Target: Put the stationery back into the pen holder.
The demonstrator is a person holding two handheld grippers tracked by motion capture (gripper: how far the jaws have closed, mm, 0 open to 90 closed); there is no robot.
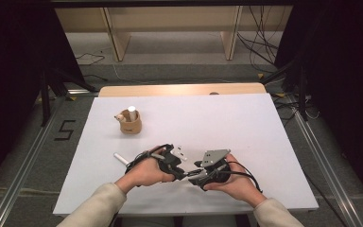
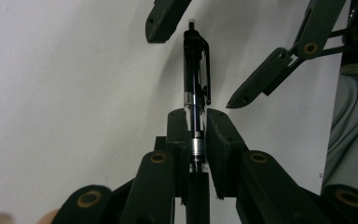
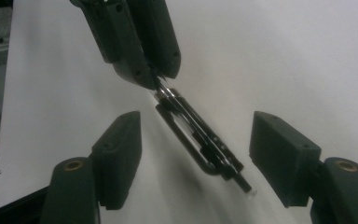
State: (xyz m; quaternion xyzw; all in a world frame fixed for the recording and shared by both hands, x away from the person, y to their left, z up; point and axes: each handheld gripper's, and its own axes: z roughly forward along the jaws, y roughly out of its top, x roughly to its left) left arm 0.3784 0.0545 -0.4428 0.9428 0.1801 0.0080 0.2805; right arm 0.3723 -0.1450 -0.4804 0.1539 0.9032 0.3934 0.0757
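Note:
A black clip pen with a clear barrel (image 2: 196, 84) is clamped in my left gripper (image 2: 196, 122), which is shut on its lower barrel. The pen's clip end points away, between the two open jaws of my right gripper (image 2: 196, 65). In the right gripper view the pen (image 3: 200, 137) hangs slanted between my right gripper's (image 3: 200, 154) spread pads, touching neither. From above, both grippers meet near the table's front centre, left gripper (image 1: 182, 171) and right gripper (image 1: 194, 172) facing each other.
A tan wooden cup (image 1: 130, 124) holding a white stick stands at the back left of the white table (image 1: 246, 123). A white cylinder (image 1: 121, 158) lies beside the left hand. Dark stands and cables flank the table.

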